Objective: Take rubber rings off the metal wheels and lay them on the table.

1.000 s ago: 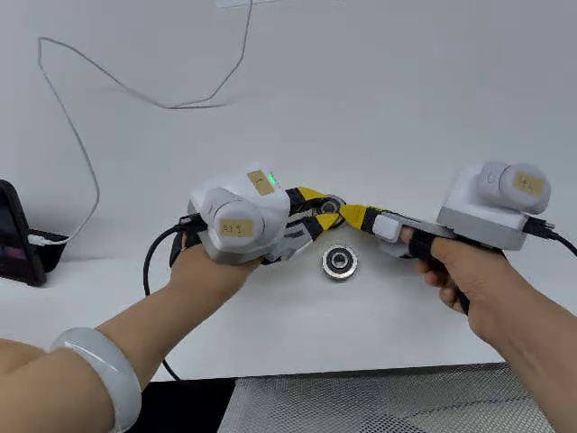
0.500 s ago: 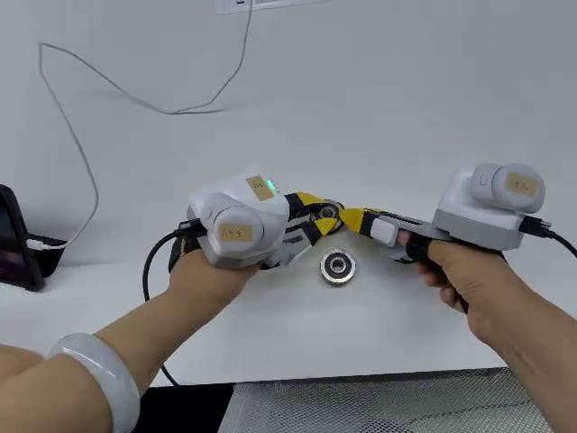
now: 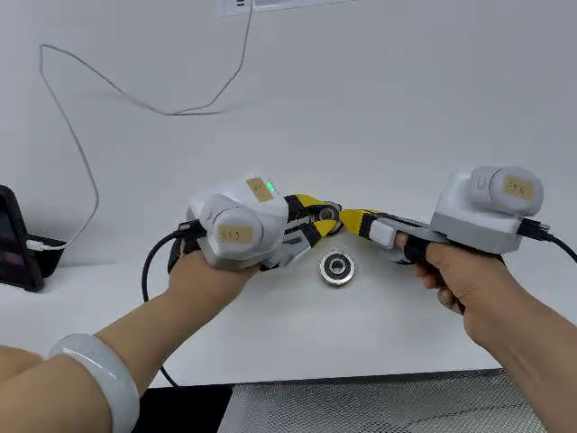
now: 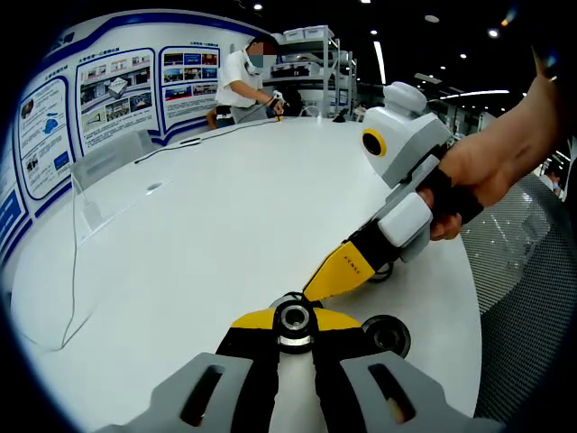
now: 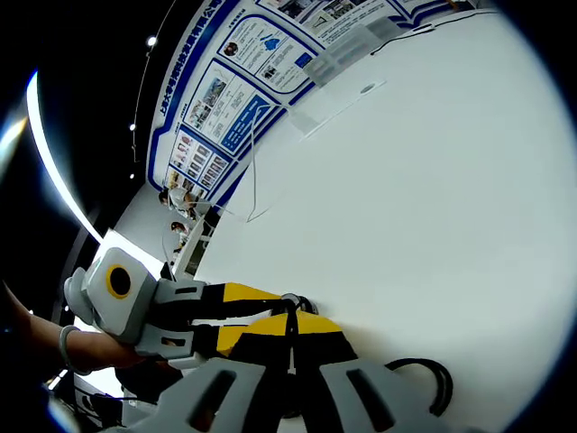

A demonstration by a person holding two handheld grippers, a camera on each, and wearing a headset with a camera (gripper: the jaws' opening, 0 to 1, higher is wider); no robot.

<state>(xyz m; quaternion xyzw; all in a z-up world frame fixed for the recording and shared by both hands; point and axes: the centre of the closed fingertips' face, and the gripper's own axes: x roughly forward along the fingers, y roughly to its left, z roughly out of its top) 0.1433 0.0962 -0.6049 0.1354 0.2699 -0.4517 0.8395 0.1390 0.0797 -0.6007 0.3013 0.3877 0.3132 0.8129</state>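
Note:
My left gripper [image 3: 317, 219] [image 4: 296, 319] is shut on a small metal wheel [image 3: 329, 215] [image 4: 295, 316] with a black rubber ring around it, held just above the white table [image 3: 379, 117]. My right gripper [image 3: 345, 216] [image 5: 290, 317] comes in from the right with its yellow jaws shut. Their tips pinch the rubber ring [image 5: 295, 302] at the wheel's rim. In the left gripper view the right gripper [image 4: 320, 287] meets the wheel's upper right edge. A second wheel [image 3: 336, 265] [image 4: 386, 334], still wearing its black ring, lies flat on the table just below the grippers.
A thin white cable [image 3: 86, 171] loops across the far left of the table. A dark device [image 3: 13, 236] stands at the left edge. A black cord [image 3: 151, 263] trails from the left gripper. The table's front edge [image 3: 361, 372] borders a mesh floor.

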